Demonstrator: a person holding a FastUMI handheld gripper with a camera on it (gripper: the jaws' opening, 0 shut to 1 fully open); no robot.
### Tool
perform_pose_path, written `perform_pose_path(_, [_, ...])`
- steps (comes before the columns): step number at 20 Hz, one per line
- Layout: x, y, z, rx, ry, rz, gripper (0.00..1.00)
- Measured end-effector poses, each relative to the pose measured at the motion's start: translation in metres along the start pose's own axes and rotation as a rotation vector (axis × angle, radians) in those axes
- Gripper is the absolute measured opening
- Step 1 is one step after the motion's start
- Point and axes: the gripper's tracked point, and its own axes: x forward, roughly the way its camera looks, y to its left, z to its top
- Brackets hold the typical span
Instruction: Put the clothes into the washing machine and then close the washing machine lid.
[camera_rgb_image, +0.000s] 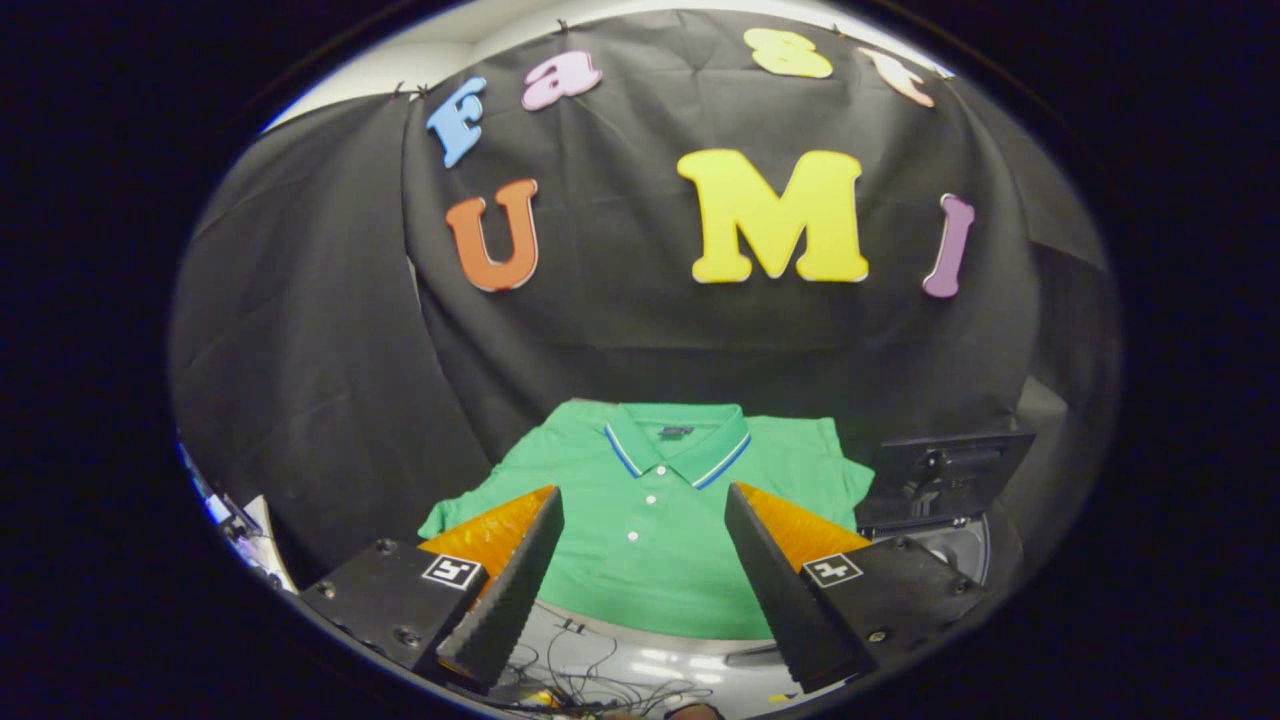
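Observation:
A green polo shirt (650, 520) with a blue-and-white trimmed collar lies spread flat on a table, just ahead of and below my fingers. My gripper (645, 500) hangs above its lower half, open, with nothing between the fingers. To the right of the shirt, beyond the right finger, stands the washing machine (955, 545) with its dark lid (945, 465) raised and part of the light drum opening showing.
The pale table edge (640, 655) runs under the shirt's hem, with loose cables (590, 685) below it. Black cloth walls close the booth behind and on both sides. Some clutter (235, 520) sits at the far left.

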Motion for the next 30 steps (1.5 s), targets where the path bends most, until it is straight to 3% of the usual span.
perform_pose_path(6, [0.054, 0.015, 0.000, 0.016, 0.275, 0.078, 1.00])
perform_pose_path(13, [0.094, 0.006, -0.015, -0.009, 0.534, -0.012, 1.00])
perform_pose_path(21, [0.115, -0.001, -0.009, 0.035, 0.672, -0.082, 1.00])
perform_pose_path(30, [0.126, -0.007, -0.035, 0.040, 0.772, -0.157, 1.00])
